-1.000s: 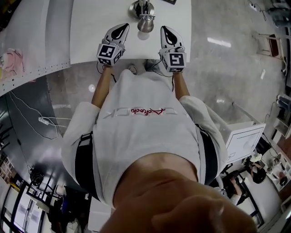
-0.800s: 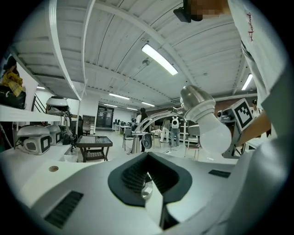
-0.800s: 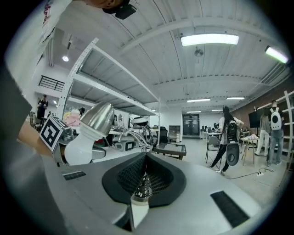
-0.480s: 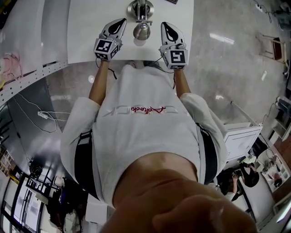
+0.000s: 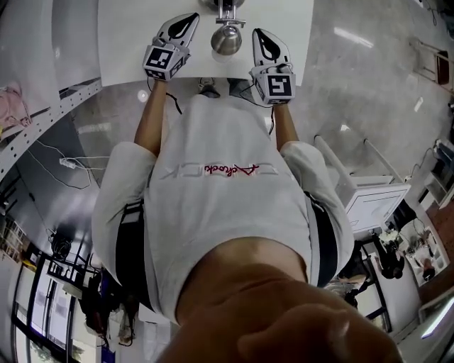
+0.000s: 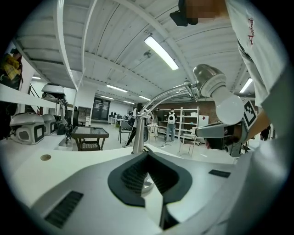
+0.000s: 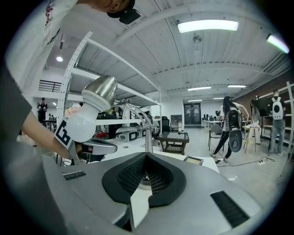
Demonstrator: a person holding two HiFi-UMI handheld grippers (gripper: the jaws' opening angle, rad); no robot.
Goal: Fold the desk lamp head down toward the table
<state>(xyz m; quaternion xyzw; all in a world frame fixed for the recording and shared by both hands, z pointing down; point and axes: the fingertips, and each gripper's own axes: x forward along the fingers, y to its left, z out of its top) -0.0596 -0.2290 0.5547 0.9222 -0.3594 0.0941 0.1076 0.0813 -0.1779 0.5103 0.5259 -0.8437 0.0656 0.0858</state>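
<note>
Approach step: the left hand-held gripper point(image 5: 187, 20) and right hand-held gripper point(image 5: 260, 36), both pressed together and empty, flank the lamp head point(image 5: 226, 40) above the bench point(image 5: 128, 35), apparently untouched; next, one must push it downward.

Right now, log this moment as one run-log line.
left gripper: shut, empty | right gripper: shut, empty | lamp head: between both grippers, untouched | fold: not started

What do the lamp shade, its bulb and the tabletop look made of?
Lamp shade: likely brushed metal, silvery with soft highlights. Bulb: matte white, frosted glass or plastic, unclear which. Tabletop: smooth white, probably laminate.
</note>
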